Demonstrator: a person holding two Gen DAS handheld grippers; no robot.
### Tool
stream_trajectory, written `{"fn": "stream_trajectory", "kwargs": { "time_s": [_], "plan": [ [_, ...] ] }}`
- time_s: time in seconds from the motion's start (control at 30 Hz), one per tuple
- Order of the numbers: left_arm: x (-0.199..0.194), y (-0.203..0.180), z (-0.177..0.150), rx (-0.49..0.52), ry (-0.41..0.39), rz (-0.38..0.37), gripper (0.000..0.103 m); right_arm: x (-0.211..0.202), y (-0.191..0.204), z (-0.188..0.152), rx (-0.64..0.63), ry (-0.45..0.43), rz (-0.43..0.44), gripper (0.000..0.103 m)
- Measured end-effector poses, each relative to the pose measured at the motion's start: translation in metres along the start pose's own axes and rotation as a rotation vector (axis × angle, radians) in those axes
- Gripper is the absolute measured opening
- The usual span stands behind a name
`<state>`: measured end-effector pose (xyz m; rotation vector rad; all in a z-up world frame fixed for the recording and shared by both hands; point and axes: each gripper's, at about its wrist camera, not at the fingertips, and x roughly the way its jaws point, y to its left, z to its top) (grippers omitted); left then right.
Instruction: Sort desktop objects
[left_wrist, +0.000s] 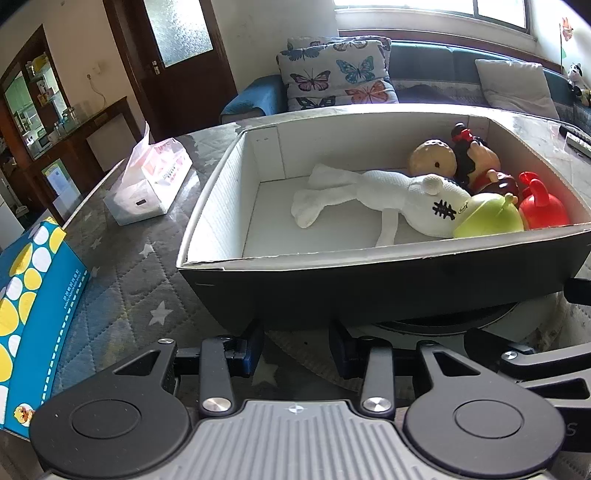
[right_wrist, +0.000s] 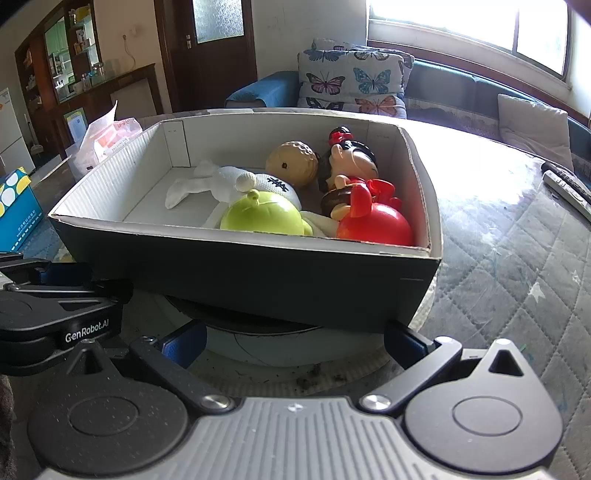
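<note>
A black cardboard box (left_wrist: 369, 284) with a white inside stands on the table and holds several toys: a white knitted doll (left_wrist: 391, 199), a green ball toy (left_wrist: 487, 219), a red ball toy (left_wrist: 541, 210), a tan ball (left_wrist: 432, 157) and a girl figurine (left_wrist: 471, 155). The same box (right_wrist: 258, 273) shows in the right wrist view with the green toy (right_wrist: 264, 218), red toy (right_wrist: 376, 225) and figurine (right_wrist: 347, 162). My left gripper (left_wrist: 295, 350) is open and empty just before the box's near wall. My right gripper (right_wrist: 295, 341) is open wide and empty, also before the near wall.
A pink tissue pack (left_wrist: 151, 184) lies left of the box and a blue dotted tissue box (left_wrist: 33, 306) stands at the near left. A round grey disc (right_wrist: 266, 339) lies under the box. Remote controls (right_wrist: 569, 188) lie at the far right. A sofa with cushions stands behind the table.
</note>
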<state>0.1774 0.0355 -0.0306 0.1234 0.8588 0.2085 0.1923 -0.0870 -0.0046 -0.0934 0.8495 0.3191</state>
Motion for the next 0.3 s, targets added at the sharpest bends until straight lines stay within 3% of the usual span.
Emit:
{"fn": "stream_trajectory", "kwargs": {
  "time_s": [0.3],
  "plan": [
    [-0.0003,0.0002,0.0004,-0.008,0.006,-0.010,0.040,0.0003,-0.0006,0.0000,0.005,0.001,0.000,0.103]
  ]
}}
